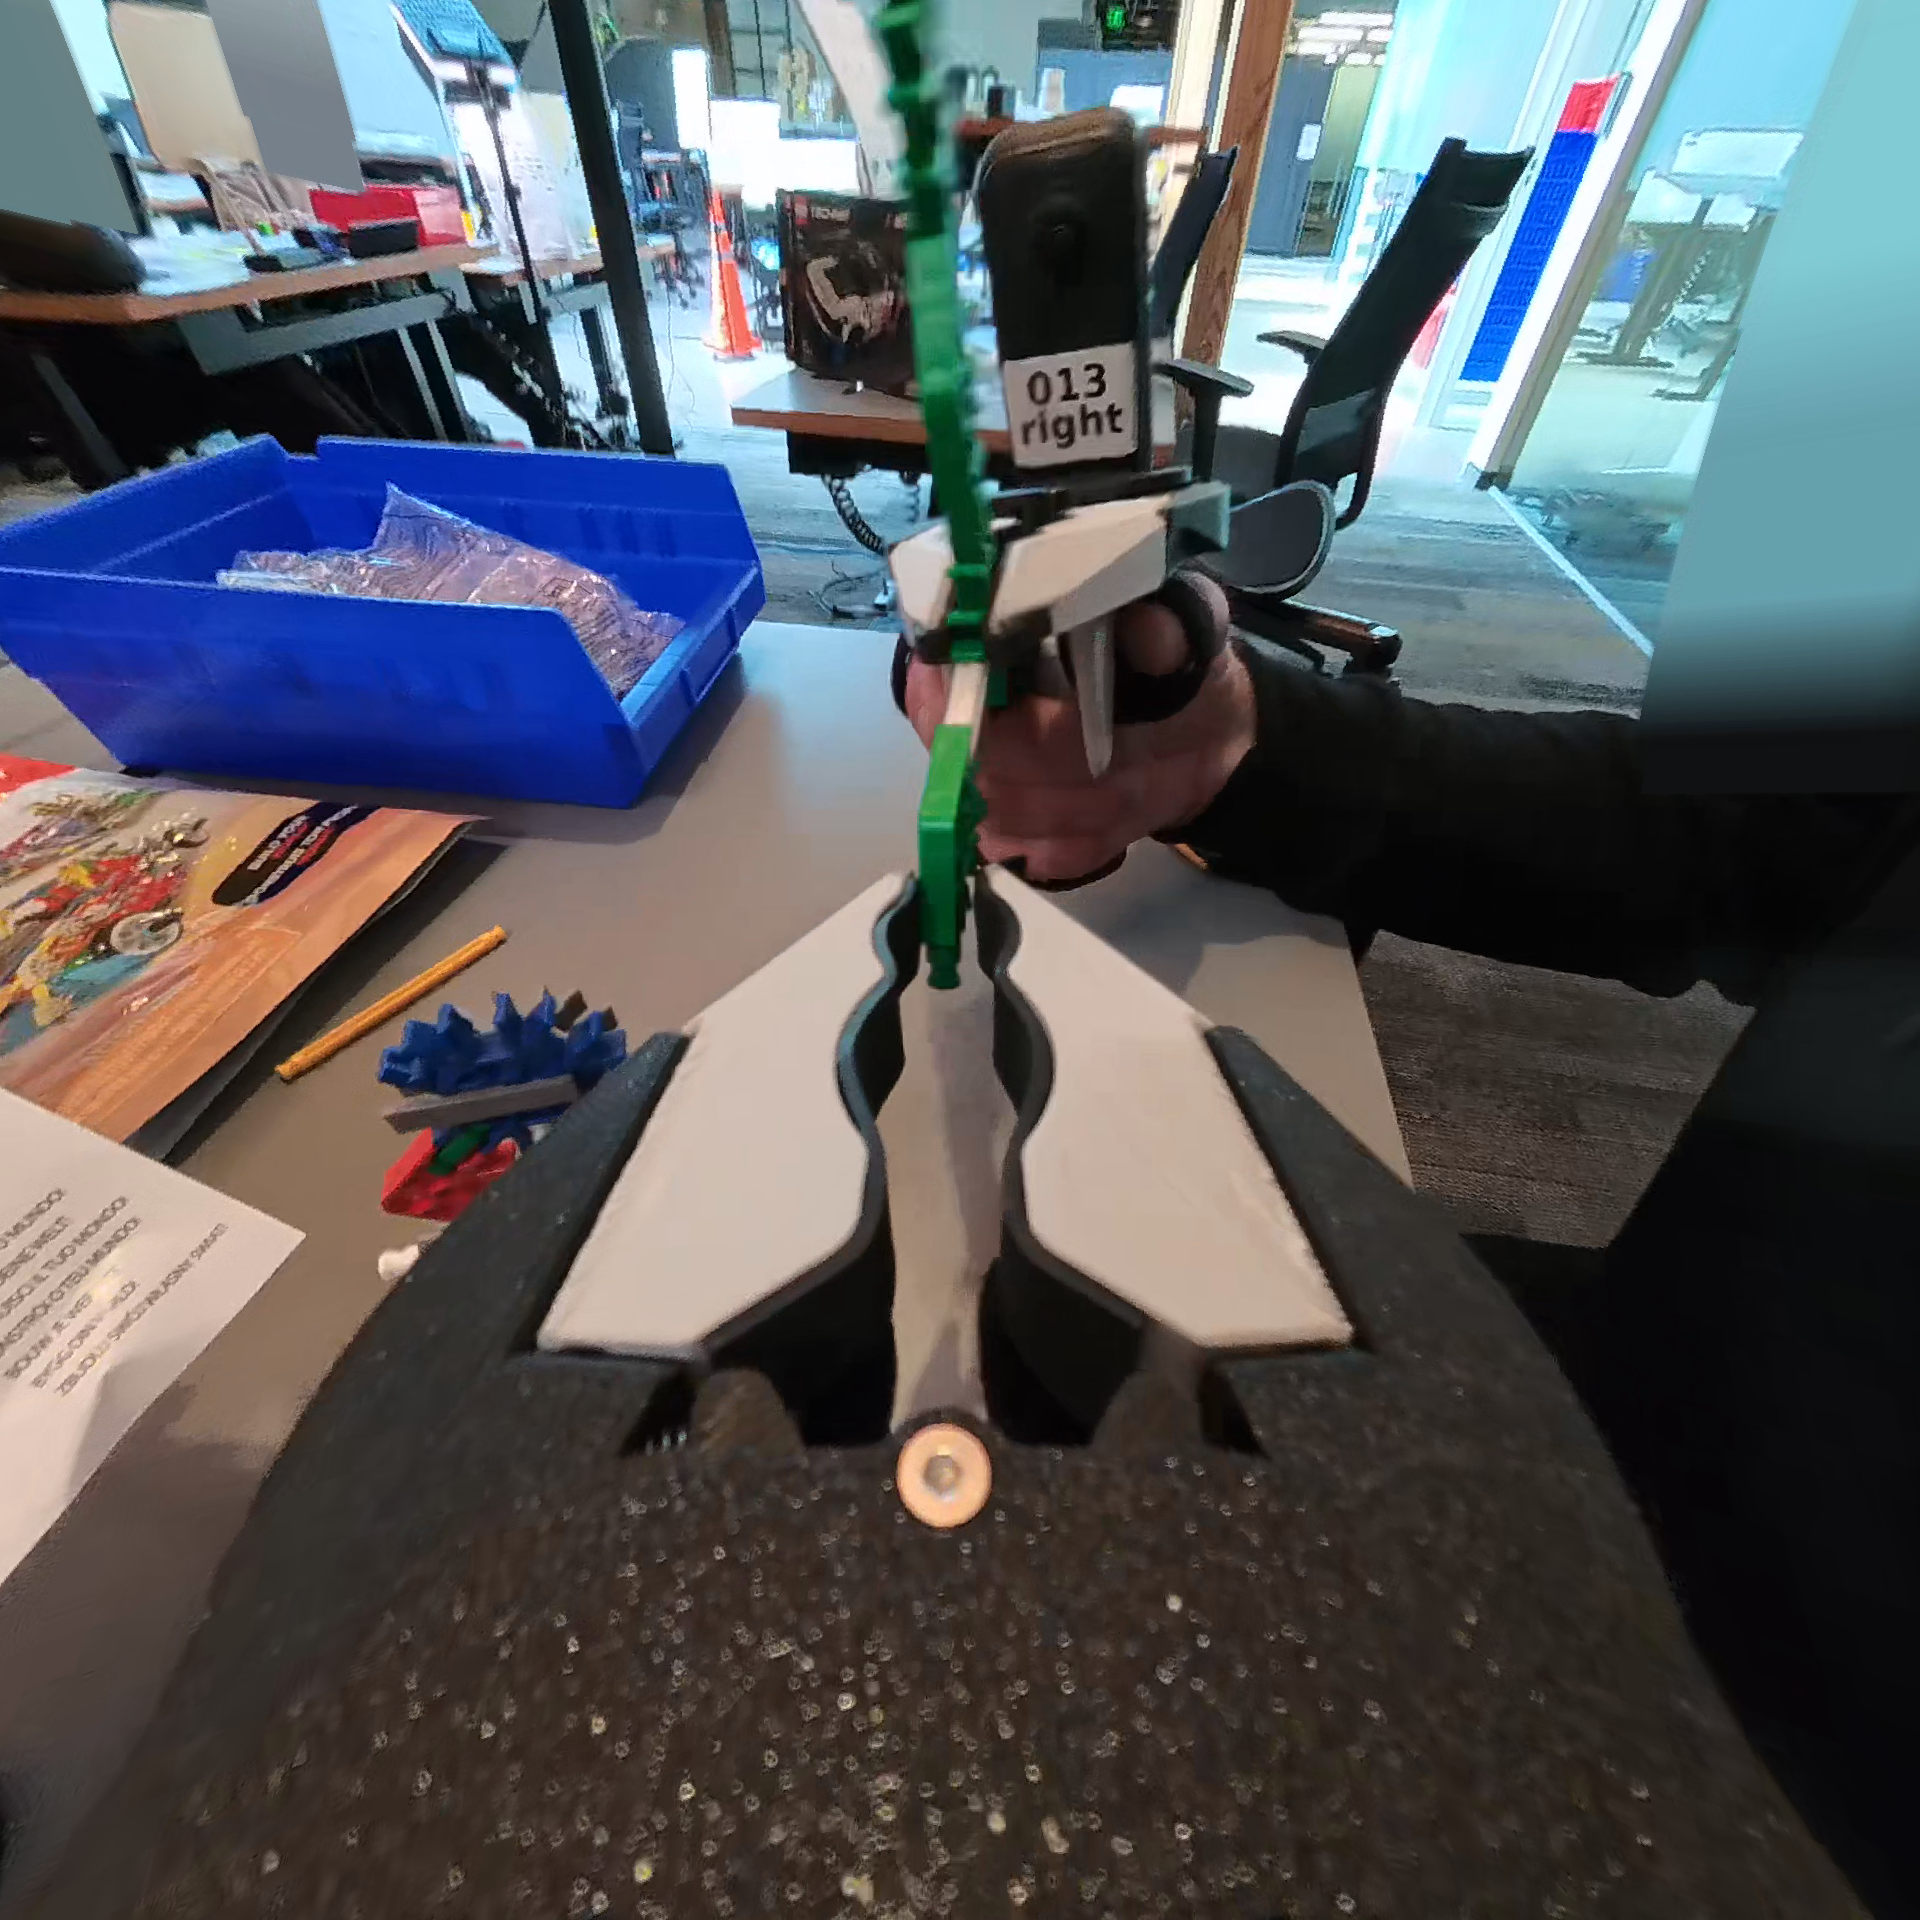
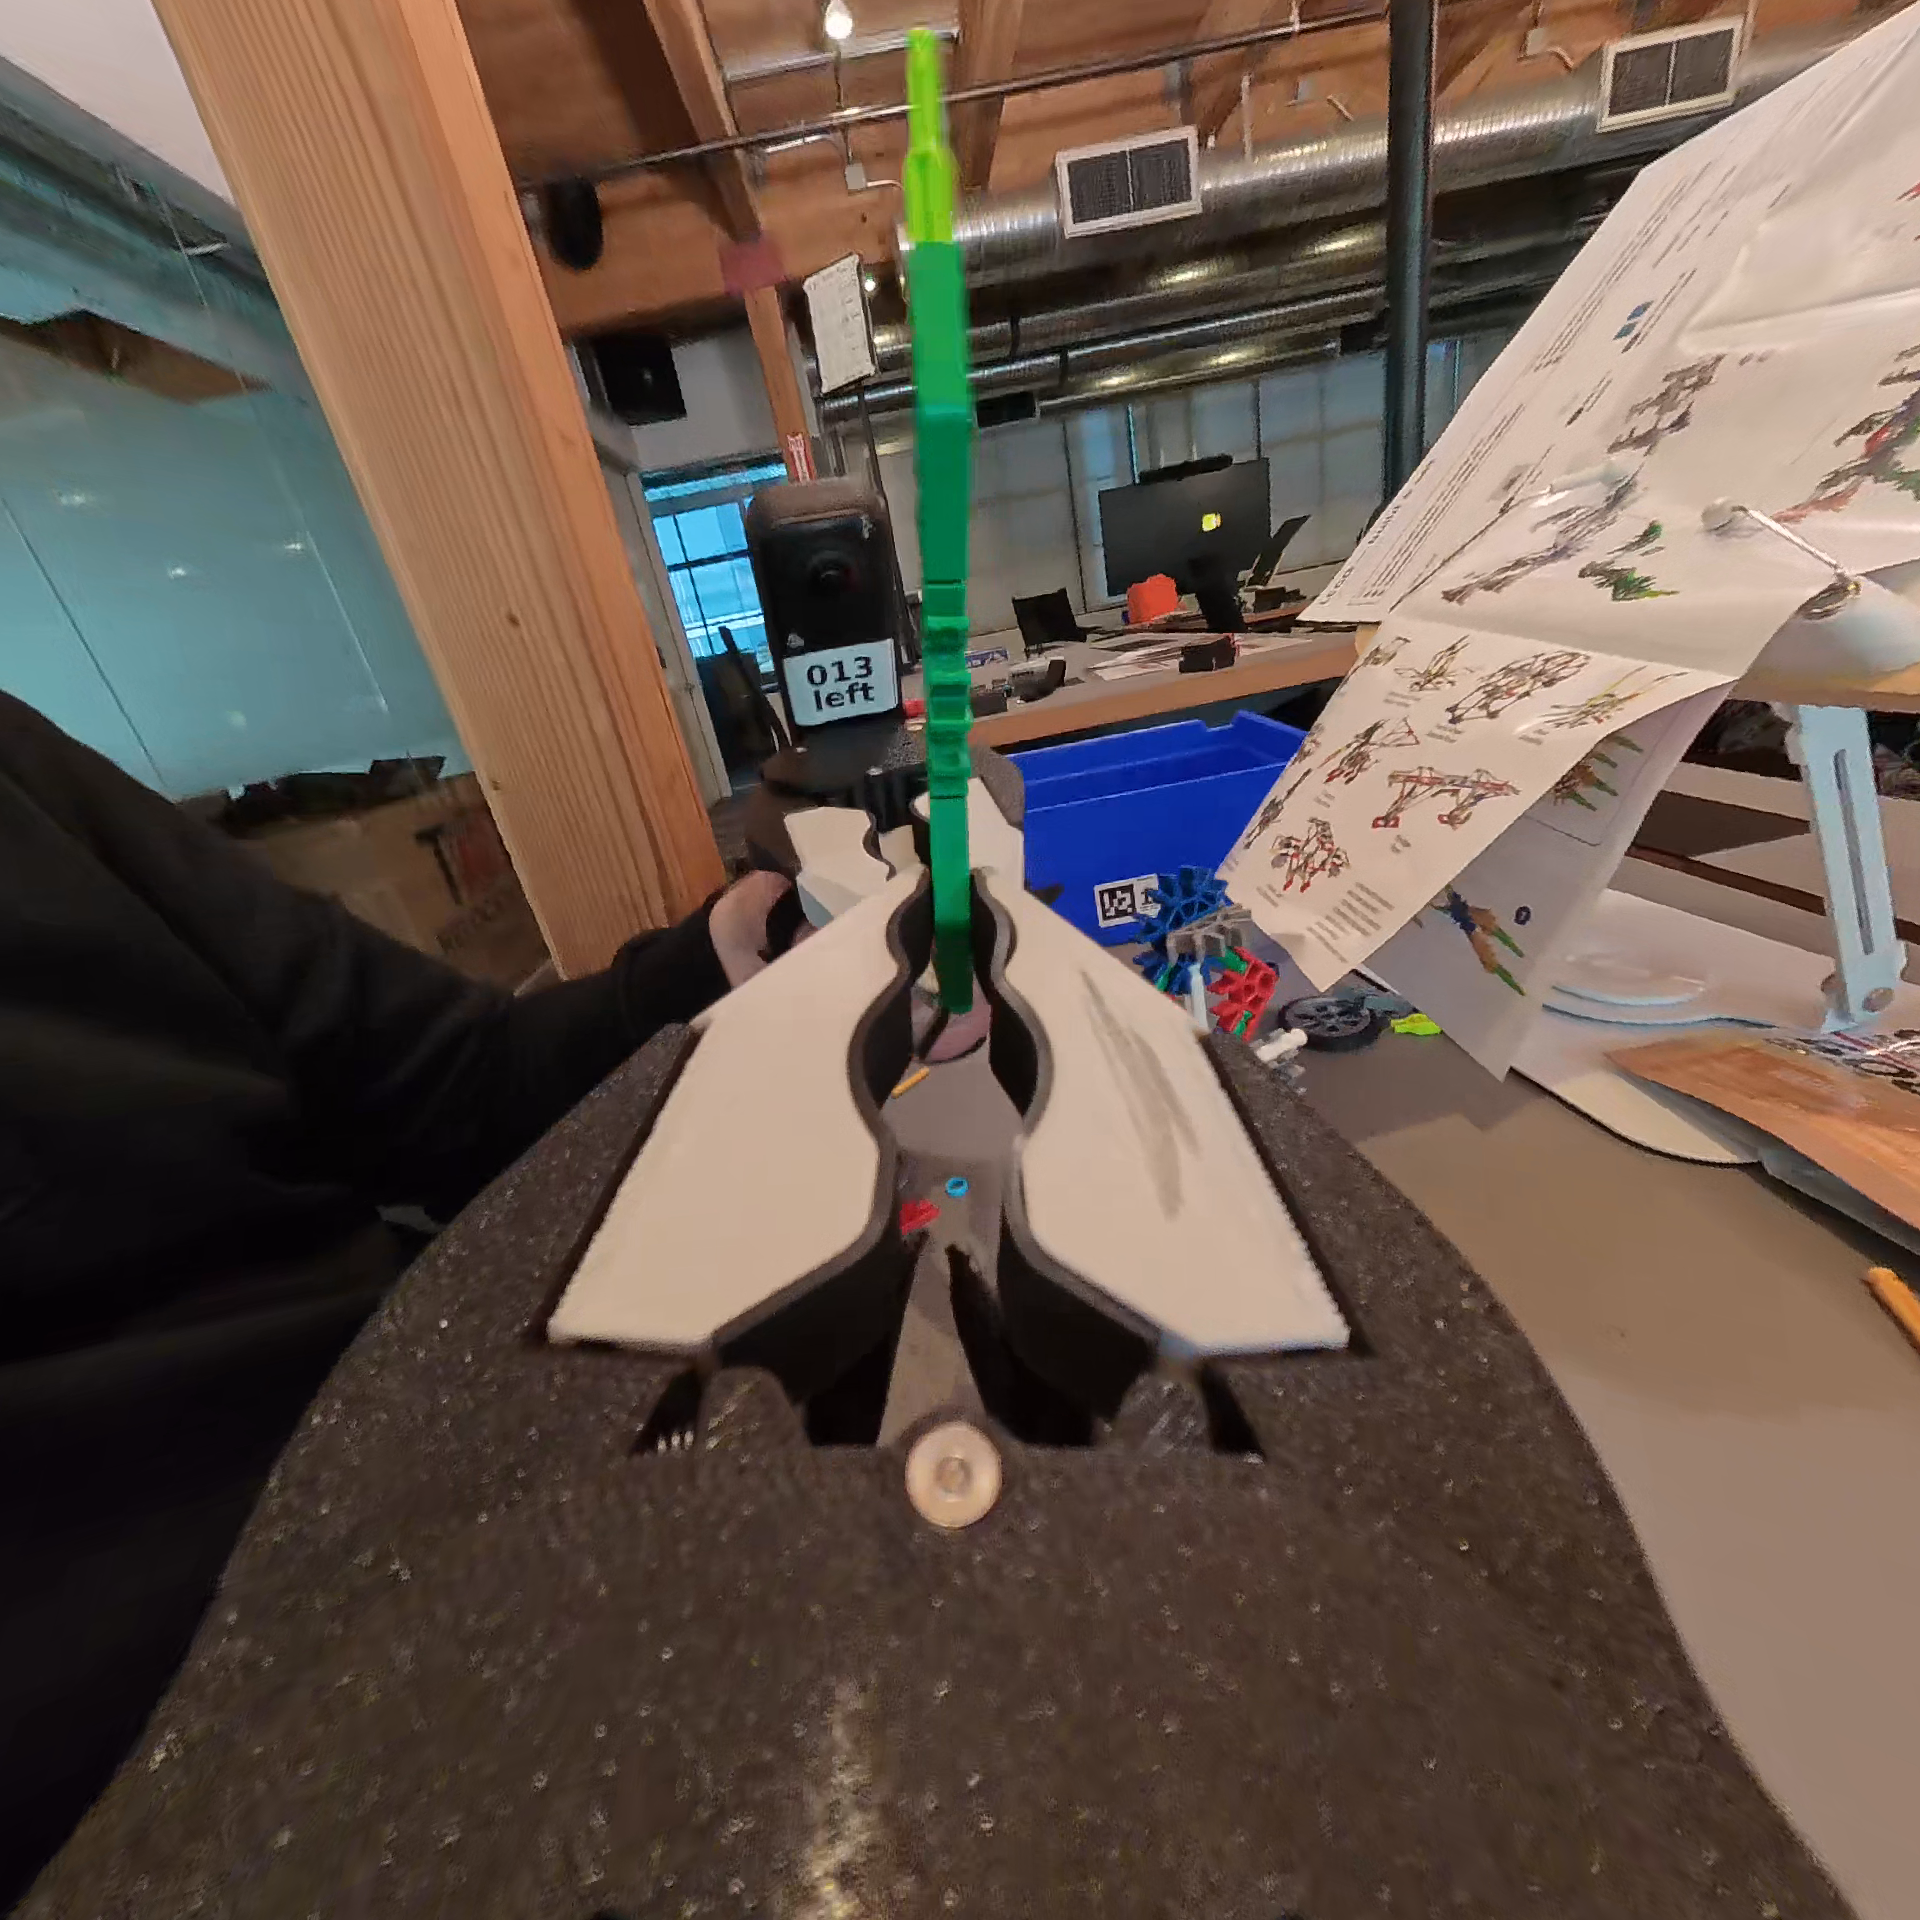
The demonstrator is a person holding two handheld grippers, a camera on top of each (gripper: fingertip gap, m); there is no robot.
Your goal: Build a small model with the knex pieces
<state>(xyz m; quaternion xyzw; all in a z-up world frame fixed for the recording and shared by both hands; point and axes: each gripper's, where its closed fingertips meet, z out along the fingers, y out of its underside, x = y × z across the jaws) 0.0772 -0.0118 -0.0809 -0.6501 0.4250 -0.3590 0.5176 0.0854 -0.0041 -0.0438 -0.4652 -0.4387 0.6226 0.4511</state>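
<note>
While my left tool (image 1: 943, 914) pinches the lower end of an upright green rod chain (image 1: 948, 582), my right tool (image 2: 951, 935) clamps the same chain, facing it. Beyond, on the bench (image 1: 665, 914), lie a blue-red toy build (image 1: 488, 1091), a yellow rod (image 1: 390, 1003) and a blue bin (image 1: 364, 665).

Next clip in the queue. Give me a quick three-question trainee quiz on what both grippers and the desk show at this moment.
1. True or false: both grippers grip the same green rod.
2. Multiple choice: what lies inside the blue bin? A) loose wheels B) clear plastic bags of parts C) a yellow rod
3. Fill in: the small blue, grey and red assembly stands on the desk beside a thin ____ rod.

Key: 1 true: the left gripper pinches its lower end and the right gripper clamps it higher up. 2 B, the clear plastic bags. 3 yellow.
</note>
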